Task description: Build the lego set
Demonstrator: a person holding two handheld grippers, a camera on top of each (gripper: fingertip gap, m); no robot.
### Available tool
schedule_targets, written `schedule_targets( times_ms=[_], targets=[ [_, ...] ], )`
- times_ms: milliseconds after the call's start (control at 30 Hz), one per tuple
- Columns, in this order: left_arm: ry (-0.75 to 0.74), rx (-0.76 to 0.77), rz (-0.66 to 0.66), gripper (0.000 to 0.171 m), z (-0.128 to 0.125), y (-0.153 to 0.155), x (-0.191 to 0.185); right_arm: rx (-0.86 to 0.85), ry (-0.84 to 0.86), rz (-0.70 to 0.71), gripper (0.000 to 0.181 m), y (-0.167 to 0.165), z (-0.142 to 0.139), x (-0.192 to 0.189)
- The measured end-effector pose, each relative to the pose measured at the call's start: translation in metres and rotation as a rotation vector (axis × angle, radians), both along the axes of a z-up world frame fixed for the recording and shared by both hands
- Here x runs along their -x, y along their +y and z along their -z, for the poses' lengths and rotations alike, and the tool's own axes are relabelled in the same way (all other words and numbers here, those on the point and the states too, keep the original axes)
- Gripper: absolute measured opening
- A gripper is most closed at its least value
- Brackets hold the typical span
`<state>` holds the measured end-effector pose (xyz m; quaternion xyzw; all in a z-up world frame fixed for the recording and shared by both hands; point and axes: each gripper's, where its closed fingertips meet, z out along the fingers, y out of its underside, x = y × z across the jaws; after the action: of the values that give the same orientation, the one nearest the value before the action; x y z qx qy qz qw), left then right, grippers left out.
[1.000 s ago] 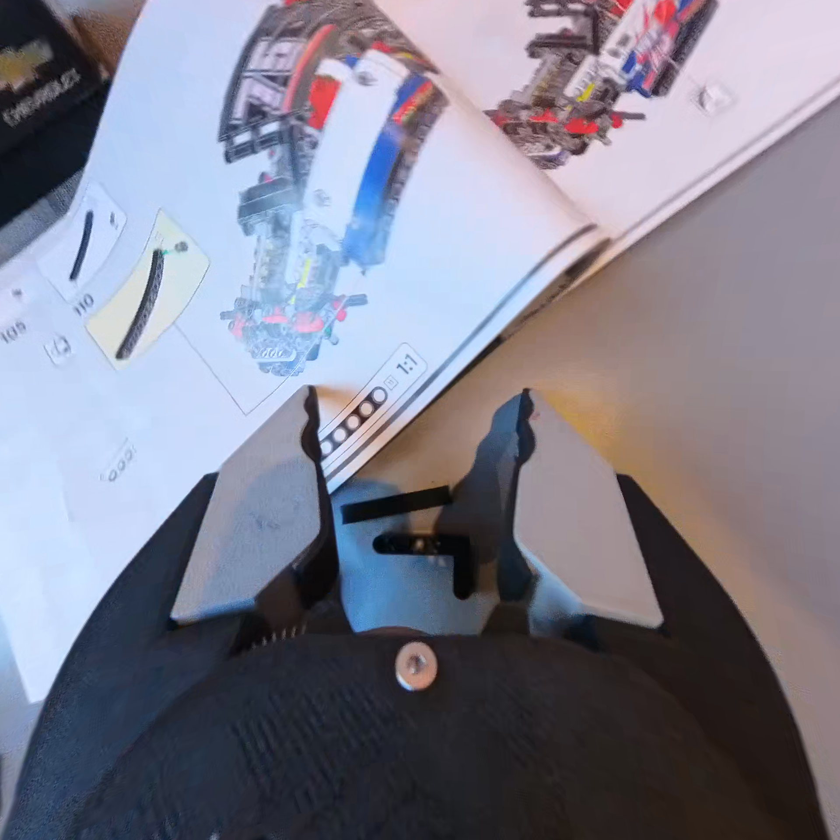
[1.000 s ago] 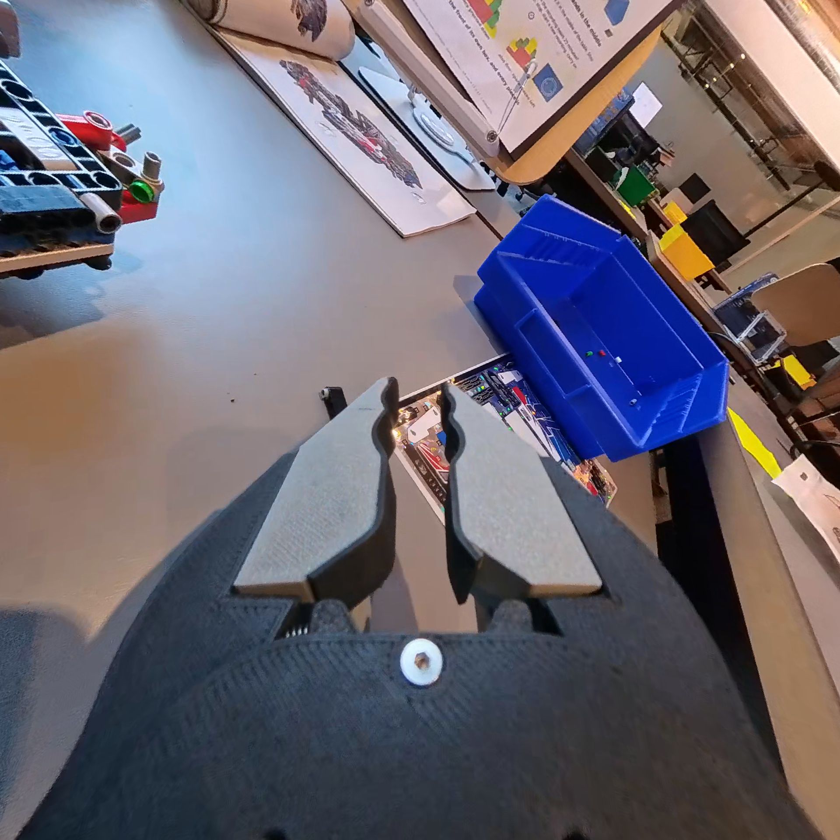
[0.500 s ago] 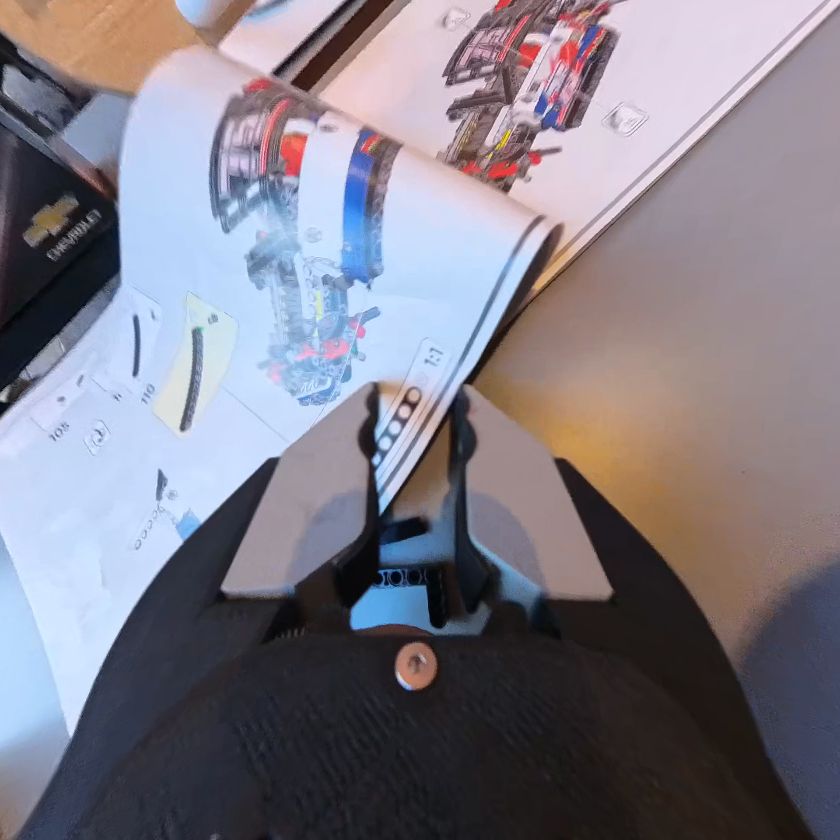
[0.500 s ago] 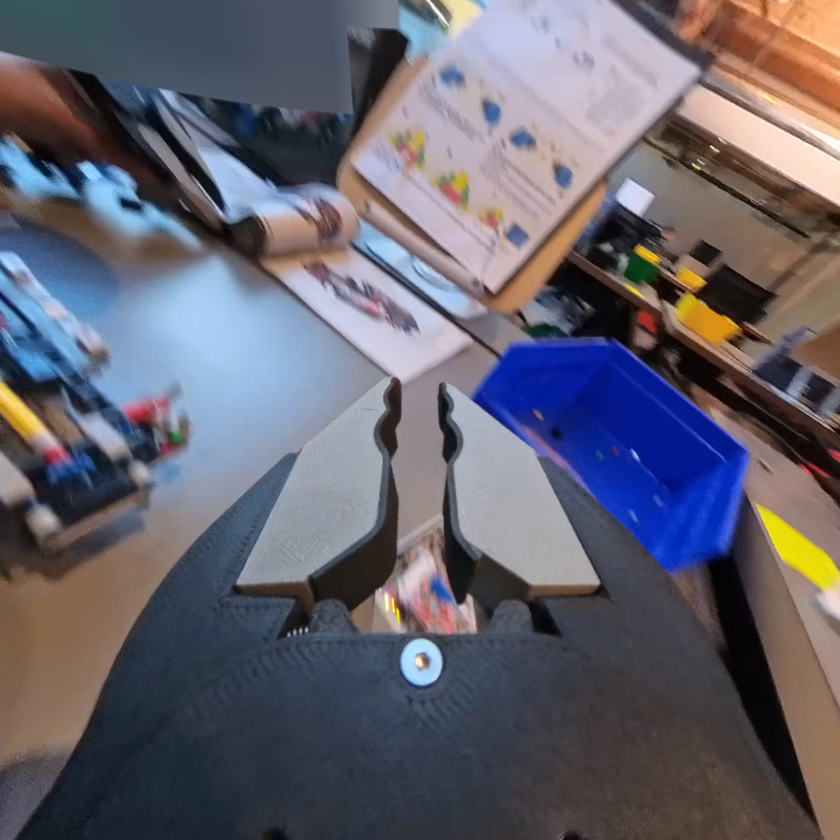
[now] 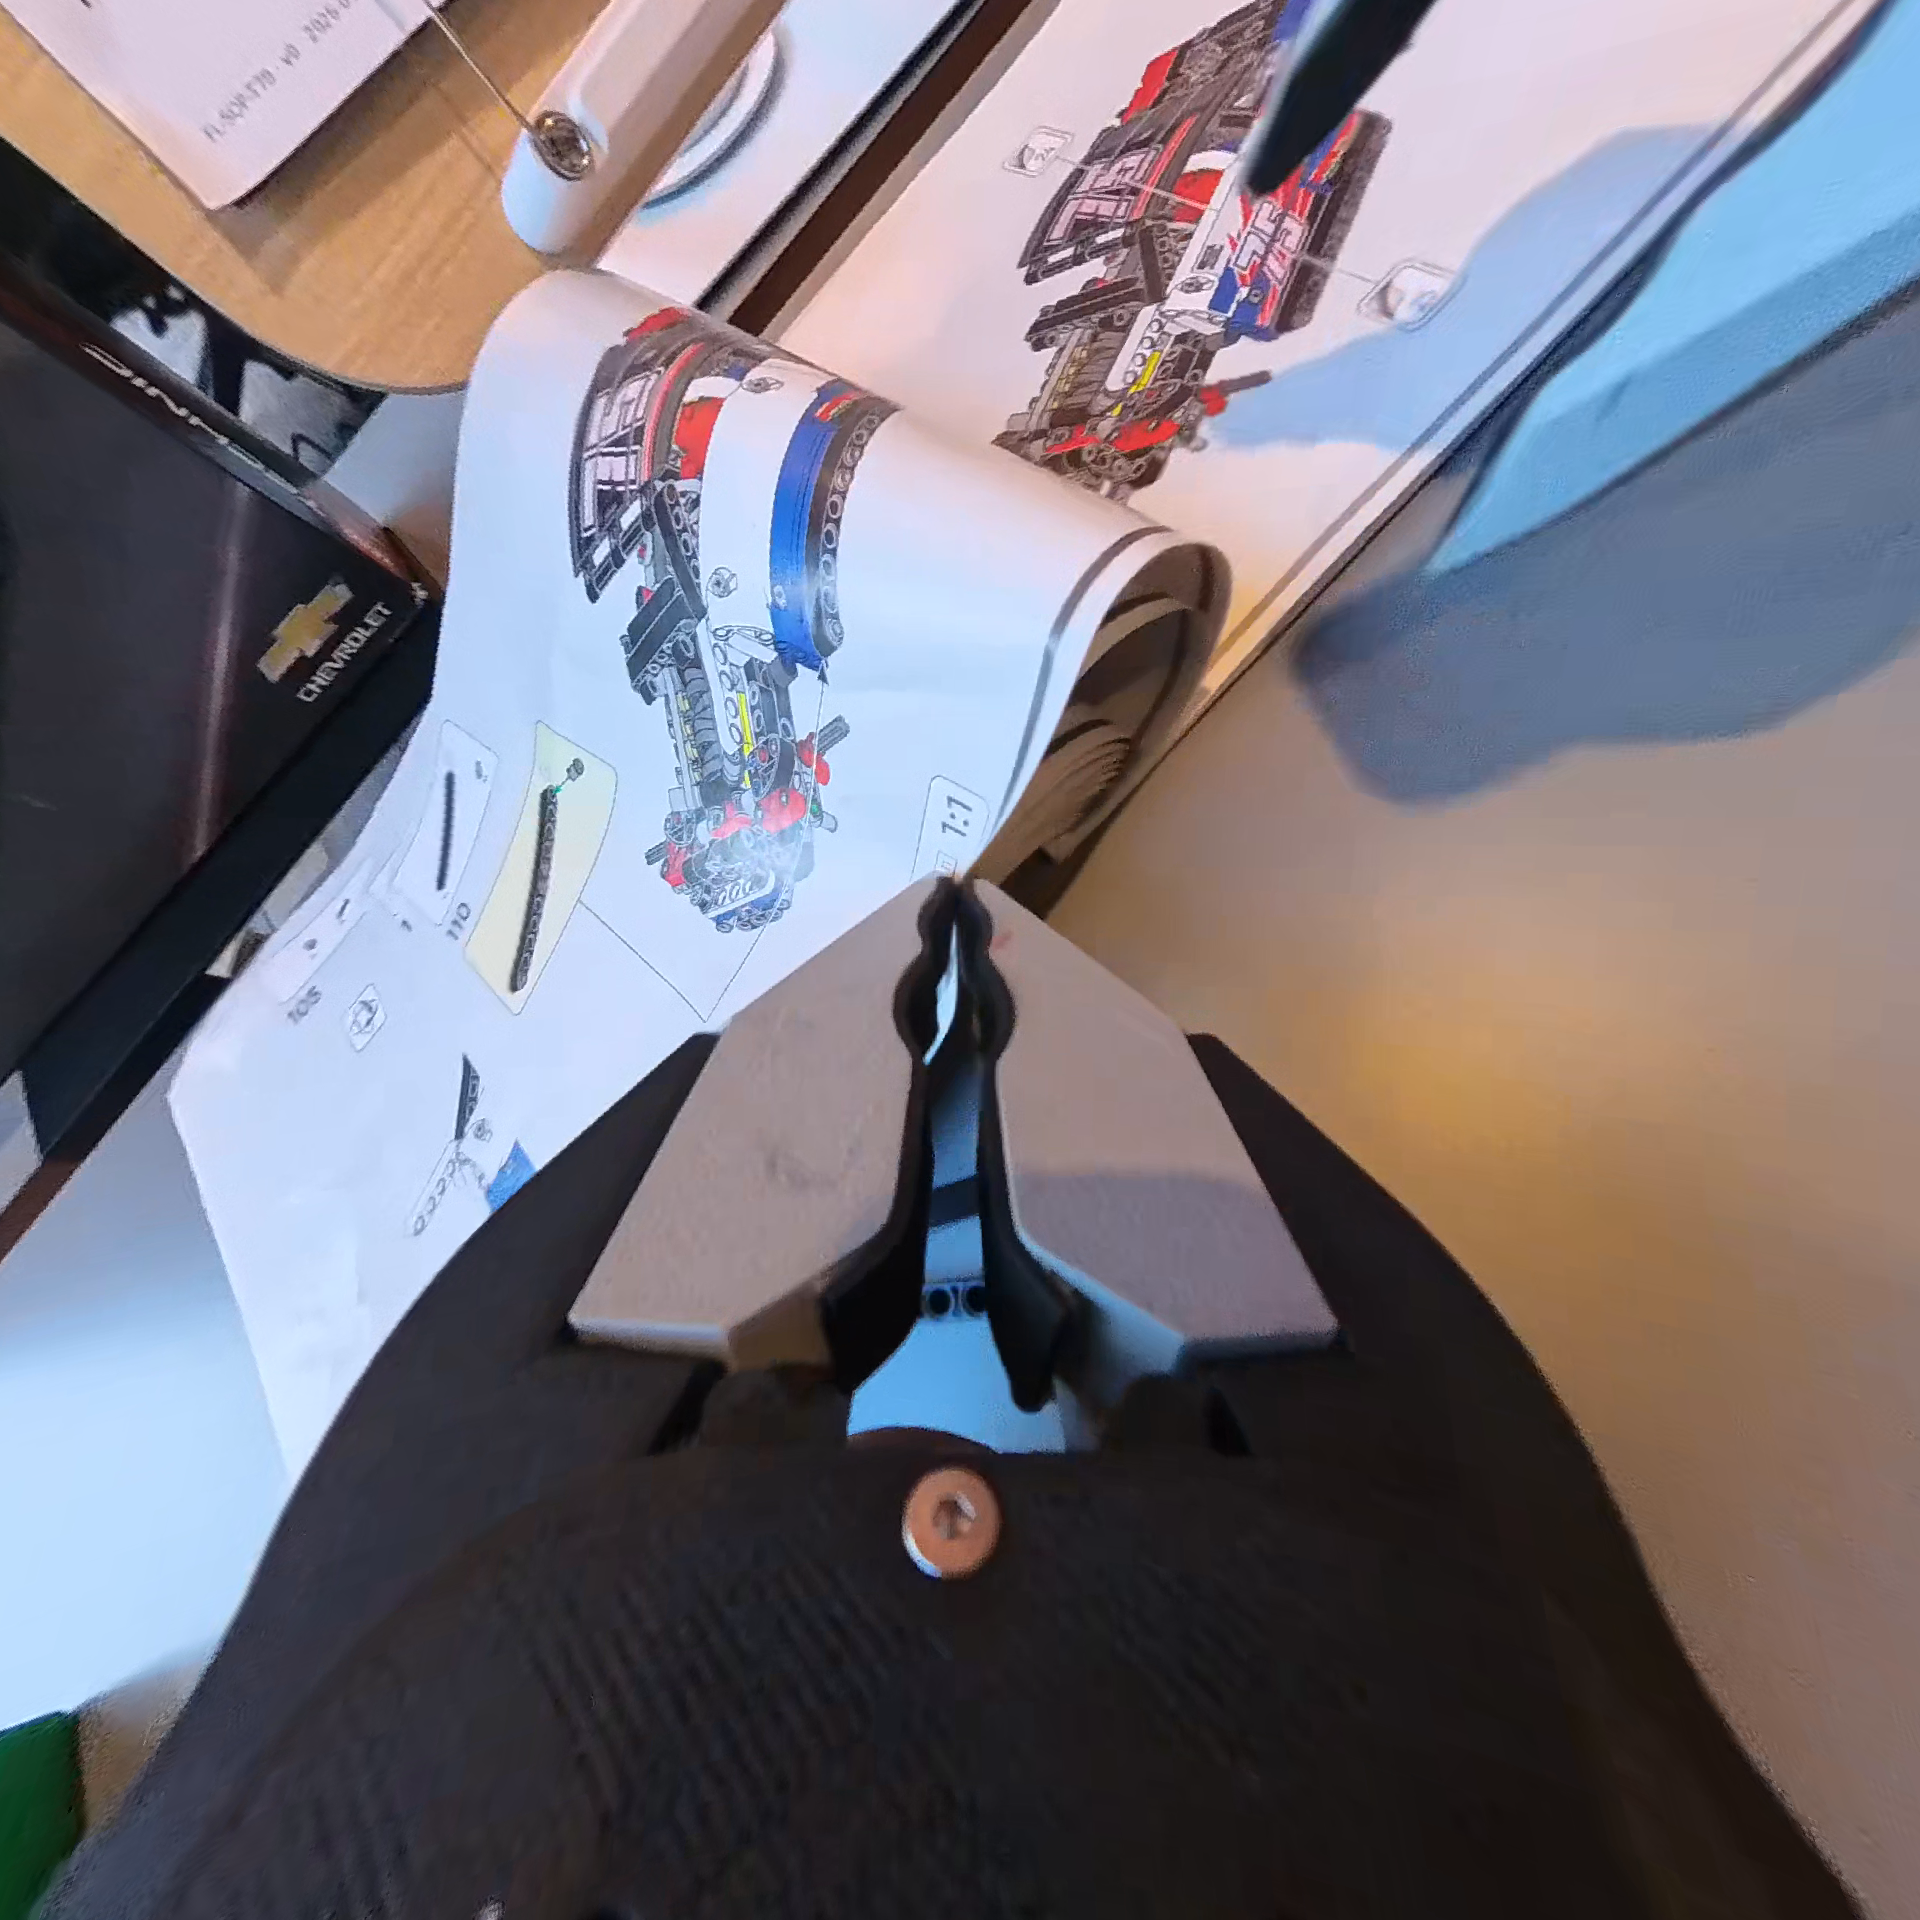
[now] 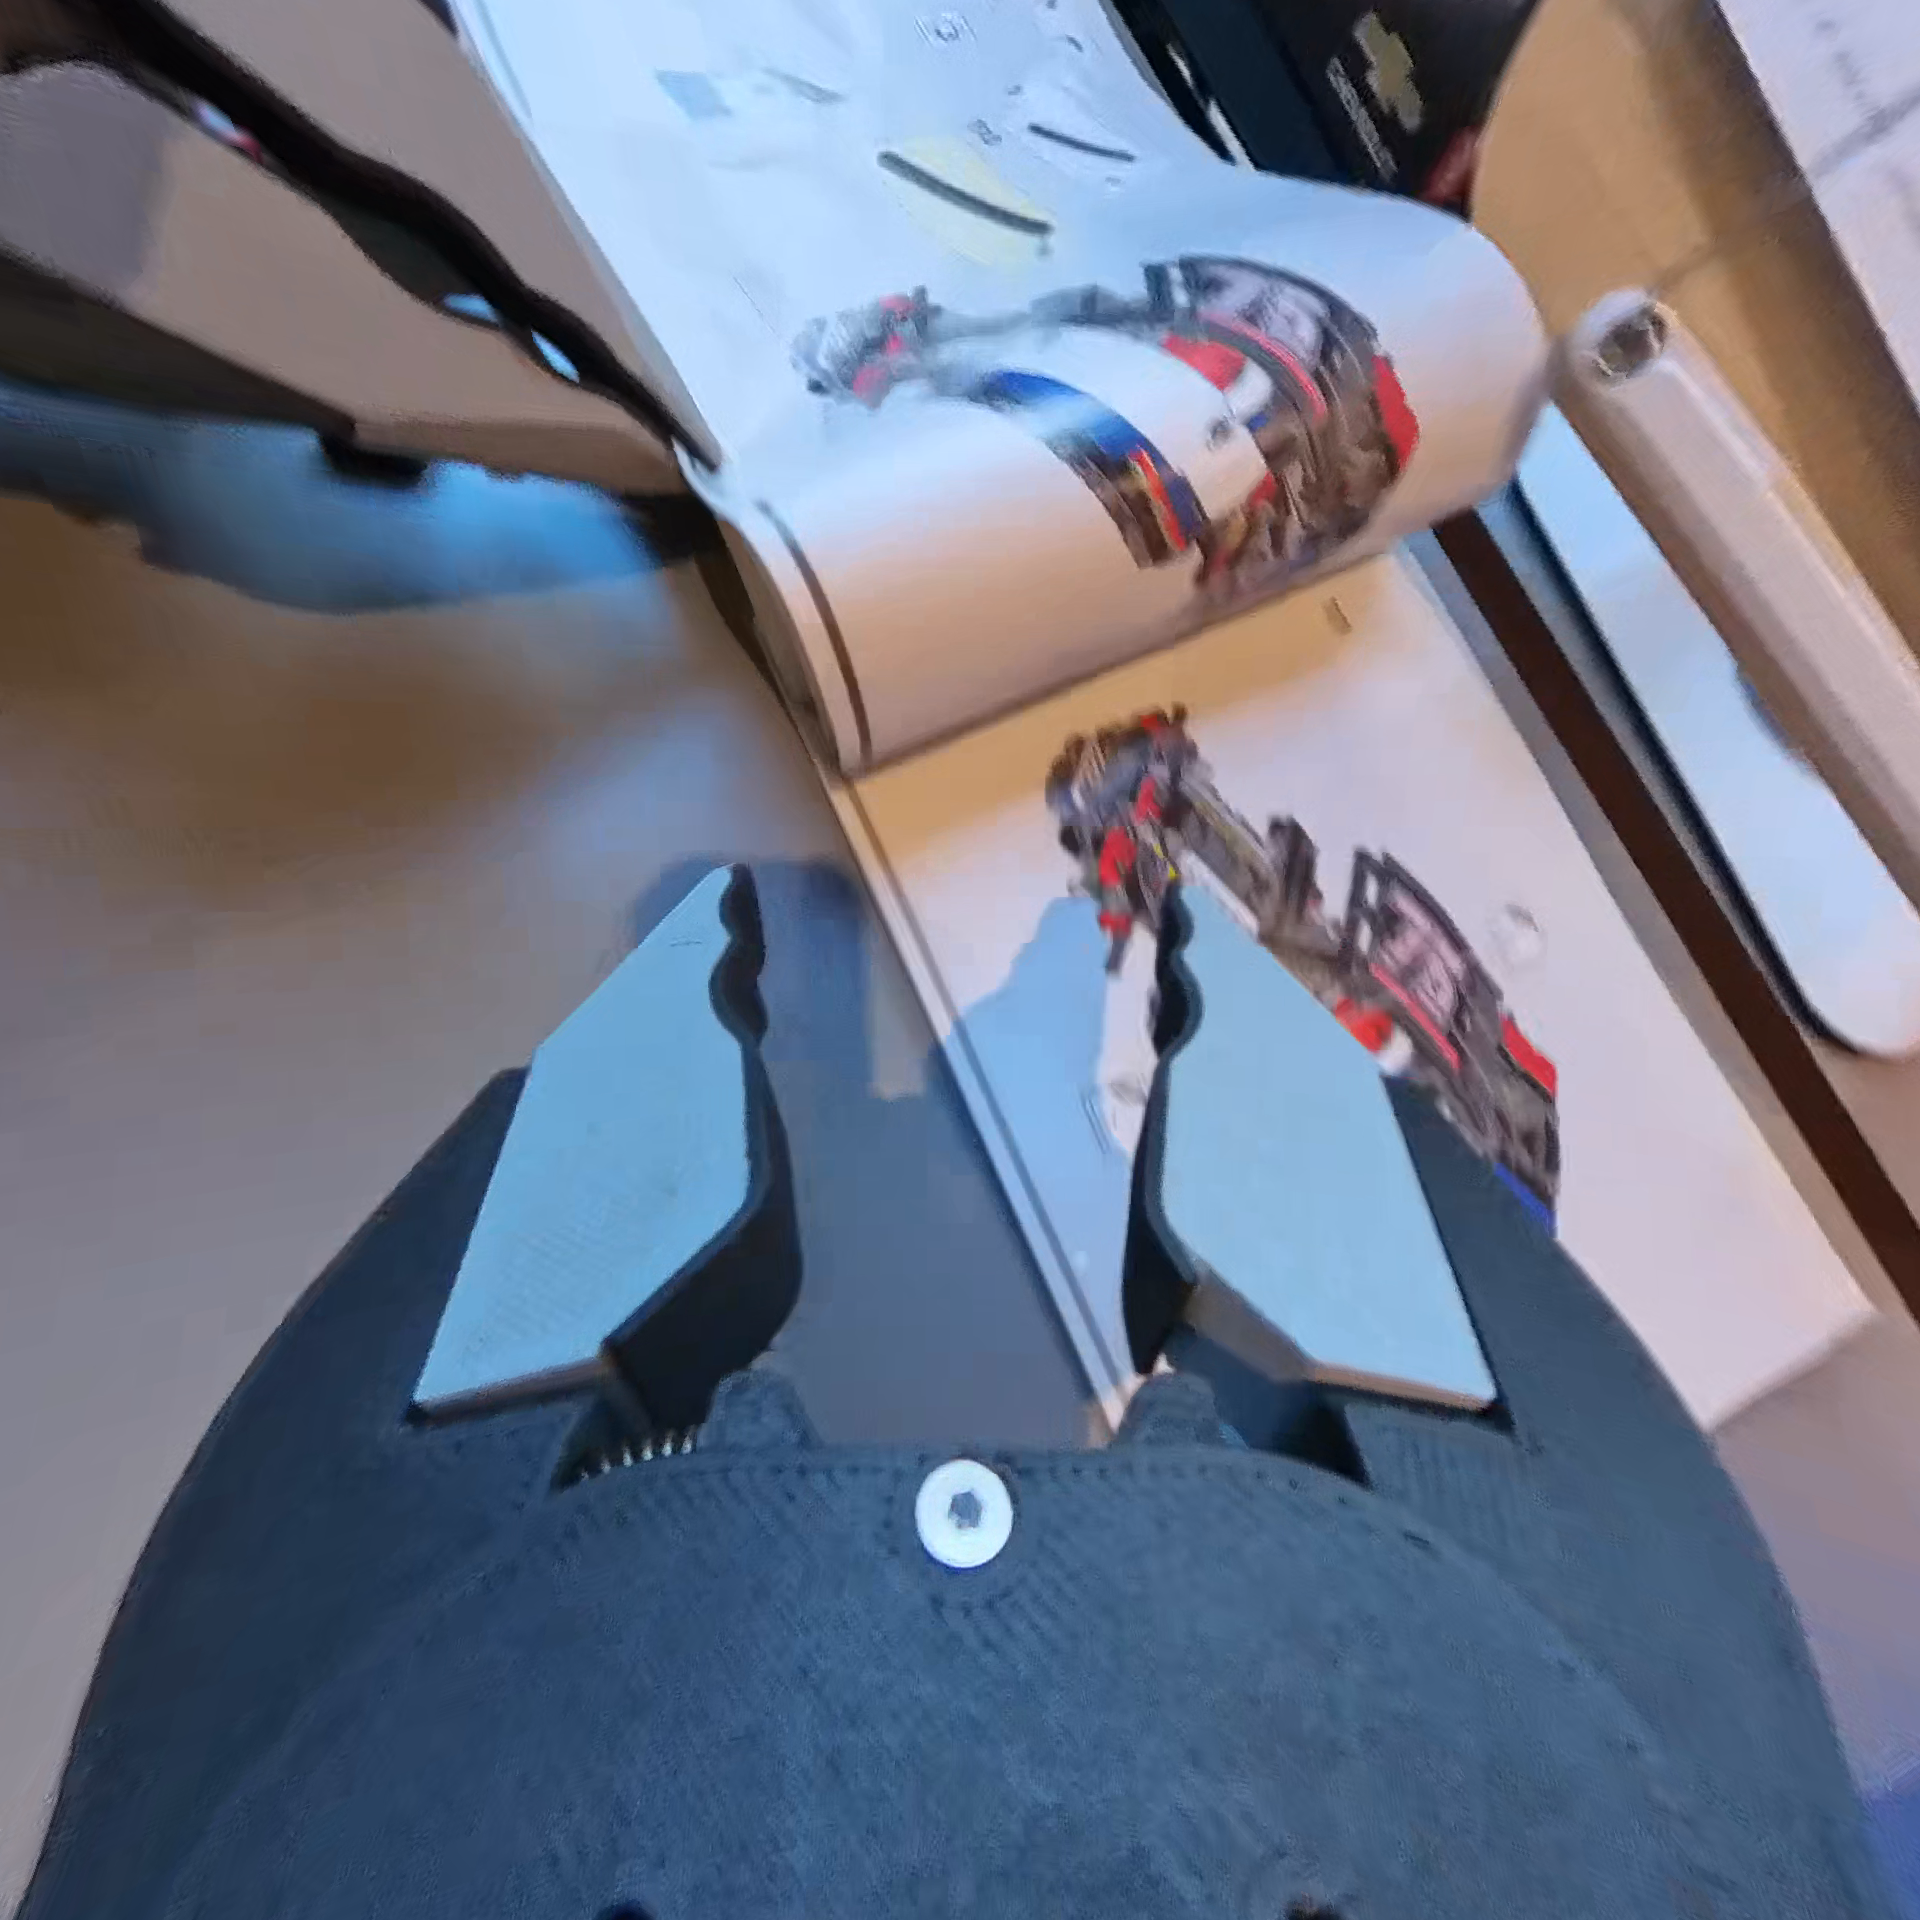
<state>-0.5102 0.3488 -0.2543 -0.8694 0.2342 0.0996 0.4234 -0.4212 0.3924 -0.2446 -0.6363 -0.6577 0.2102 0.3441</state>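
The instruction booklet (image 5: 935, 644) lies open on the tan table, one page lifted and curled over. My left gripper (image 5: 951, 894) is shut on the lower corner of that lifted page (image 5: 727, 582), and the paper edge runs between its pads. In the right wrist view the same curled page (image 6: 1091, 436) arches over the flat page (image 6: 1351, 935). My right gripper (image 6: 956, 914) is open and empty, low over the flat page's near edge. The left gripper shows blurred at the upper left of the right wrist view (image 6: 343, 260), where it meets the page.
A black set box (image 5: 156, 644) stands left of the booklet. A white stand (image 5: 623, 114) and a wooden board (image 5: 343, 270) are behind it. A dark blurred shape (image 5: 1330, 73) shows at the top right. Bare tan table (image 5: 1558, 1143) lies to the right. Across from one pair of fingers to the other is roughly 11 cm.
My left gripper went from open to shut on the page corner and lifted it, so the page curled further. My right gripper swung from the blue bin to the booklet and opened.
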Motion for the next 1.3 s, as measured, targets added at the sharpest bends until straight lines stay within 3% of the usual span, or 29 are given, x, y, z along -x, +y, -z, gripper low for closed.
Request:
schedule_targets(
  times_ms=[100,200,300,433,633,767,1067,1300],
  targets=[
    [0.027,-0.023,0.009,0.0,-0.005,-0.001,0.003,-0.047,0.044,-0.028,0.07,-0.007,-0.009,0.039],
    [0.007,-0.044,-0.003,0.0,-0.012,-0.003,0.006,-0.147,0.022,-0.113,0.028,-0.014,-0.012,0.058],
    [-0.069,-0.041,-0.024,0.013,-0.018,-0.009,0.015,-0.236,-0.014,-0.137,0.009,-0.019,-0.006,0.058],
    [-0.205,-0.018,-0.084,0.045,-0.026,-0.019,0.034,-0.376,0.01,-0.086,0.006,-0.012,-0.013,0.042],
    [-0.363,0.029,-0.112,0.061,-0.028,-0.028,0.046,-0.384,0.109,-0.093,0.001,-0.015,-0.012,0.019],
    [-0.618,0.048,-0.095,0.073,-0.035,-0.03,0.046,-0.436,0.123,-0.126,0.0,-0.015,-0.01,0.013],
    [-1.072,0.102,0.007,0.07,-0.045,-0.024,0.023,-0.414,0.118,-0.173,0.0,-0.014,-0.001,0.02],
    [-1.07,0.186,-0.022,0.066,-0.027,-0.018,0.007,-0.411,0.128,-0.173,0.0,-0.012,-0.001,0.013]
  ],
)
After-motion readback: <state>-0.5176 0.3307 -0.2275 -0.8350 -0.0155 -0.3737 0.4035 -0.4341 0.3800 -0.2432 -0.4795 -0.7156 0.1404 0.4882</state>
